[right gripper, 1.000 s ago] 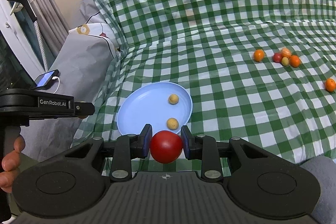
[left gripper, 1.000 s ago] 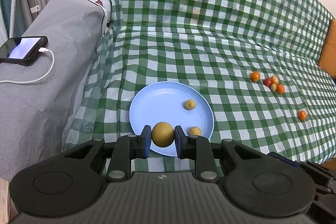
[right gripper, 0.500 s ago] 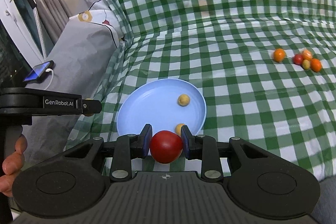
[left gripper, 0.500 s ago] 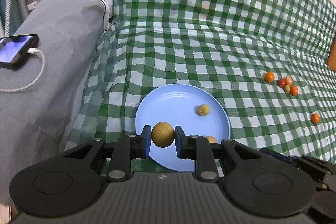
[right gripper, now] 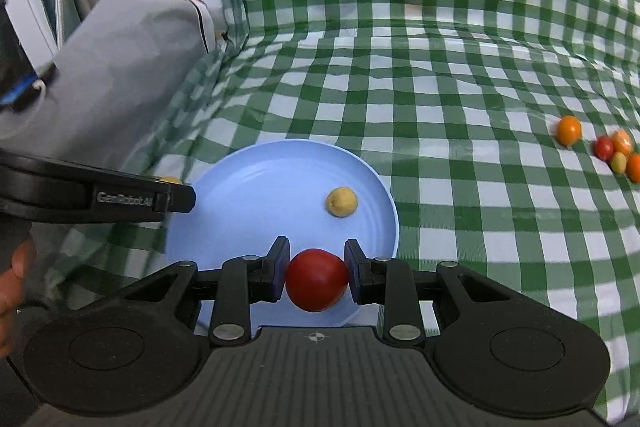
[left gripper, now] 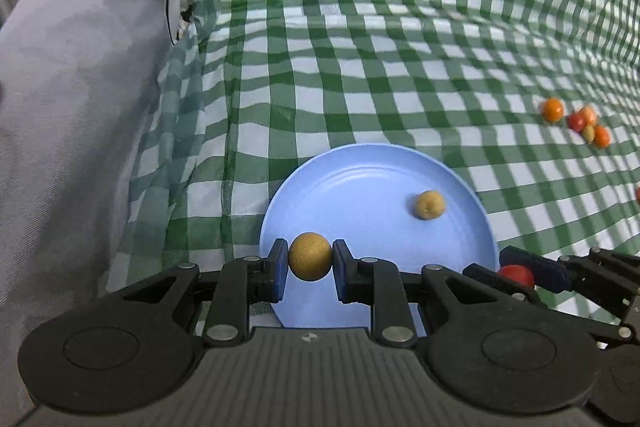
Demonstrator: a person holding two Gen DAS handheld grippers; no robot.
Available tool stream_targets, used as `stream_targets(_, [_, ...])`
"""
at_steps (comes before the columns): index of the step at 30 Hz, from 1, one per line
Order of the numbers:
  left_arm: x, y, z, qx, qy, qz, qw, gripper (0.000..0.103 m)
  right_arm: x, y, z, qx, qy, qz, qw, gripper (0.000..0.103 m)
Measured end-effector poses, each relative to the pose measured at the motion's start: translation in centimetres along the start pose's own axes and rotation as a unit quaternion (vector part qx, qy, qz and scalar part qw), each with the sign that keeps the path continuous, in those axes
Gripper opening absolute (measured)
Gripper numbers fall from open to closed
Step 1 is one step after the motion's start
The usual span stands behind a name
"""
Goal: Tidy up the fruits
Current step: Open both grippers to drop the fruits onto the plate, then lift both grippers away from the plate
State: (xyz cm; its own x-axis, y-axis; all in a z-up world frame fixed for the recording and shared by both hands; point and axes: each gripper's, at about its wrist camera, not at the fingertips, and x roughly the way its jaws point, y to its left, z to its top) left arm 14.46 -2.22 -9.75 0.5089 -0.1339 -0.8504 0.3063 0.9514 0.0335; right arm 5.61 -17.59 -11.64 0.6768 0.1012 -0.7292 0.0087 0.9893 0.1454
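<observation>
My left gripper (left gripper: 310, 263) is shut on a round brown-yellow fruit (left gripper: 310, 255) over the near-left rim of the blue plate (left gripper: 360, 183). My right gripper (right gripper: 317, 273) is shut on a red tomato (right gripper: 316, 285) over the near edge of the same plate (right gripper: 260, 195); it also shows in the left wrist view (left gripper: 516, 275). One small yellow fruit (left gripper: 429, 205) lies on the plate, also in the right wrist view (right gripper: 341, 201). A second one seen earlier is hidden.
A cluster of small orange, red and yellow fruits (left gripper: 580, 121) lies on the green checked cloth (left gripper: 360, 67) at the far right, also seen in the right wrist view (right gripper: 608, 149). A grey cushioned arm (left gripper: 80, 87) rises at the left.
Both grippers have moved forward and lower toward the plate, each still holding its fruit. The plate looks larger, and the phone has left the left wrist view.
</observation>
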Motion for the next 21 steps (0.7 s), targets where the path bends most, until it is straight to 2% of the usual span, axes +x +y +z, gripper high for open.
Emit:
stream_targets(3, [1.1,0.0,0.2,0.003,-0.002,0.002,1.0,0.026,1.3,0.0,0.2,-0.008,0.007,-0.003,1.0,0.032])
stream_targets(5, [1.5,0.1,0.4,0.005,-0.006,-0.001,1.0,0.039,2.0,0.1,0.4,-0.015,0.008,-0.005,1.0,0.032])
stream_targets(7, [1.4,0.4,0.7,0.002,-0.014,-0.009,0.9999,0.097,2.4,0.3,0.8,-0.027,0.002,-0.003,1.0,0.038])
stream_targets(8, [0.8,0.6,0.7,-0.007,-0.027,-0.007,0.9996,0.103,2.4,0.5,1.1,-0.035,0.002,-0.006,0.999,0.057])
stream_targets(9, [0.2,0.8,0.7,-0.013,-0.043,-0.002,0.999,0.103,2.2,0.6,1.3,-0.042,-0.002,-0.012,0.999,0.072])
stream_targets(12, [-1.2,1.0,0.7,-0.009,-0.039,0.001,0.9992,0.103,0.6,0.6,1.3,-0.052,-0.014,-0.027,0.998,0.086])
stream_targets(17, [-4.1,2.2,-1.7,-0.058,-0.019,0.009,0.9981,0.103,-3.5,0.6,-0.5,-0.034,-0.001,-0.021,0.999,0.091])
stream_targets(21, [-7.0,2.5,-3.1,-0.075,-0.006,0.009,0.9971,0.103,-7.2,0.7,-2.0,-0.016,0.002,-0.024,1.0,0.093])
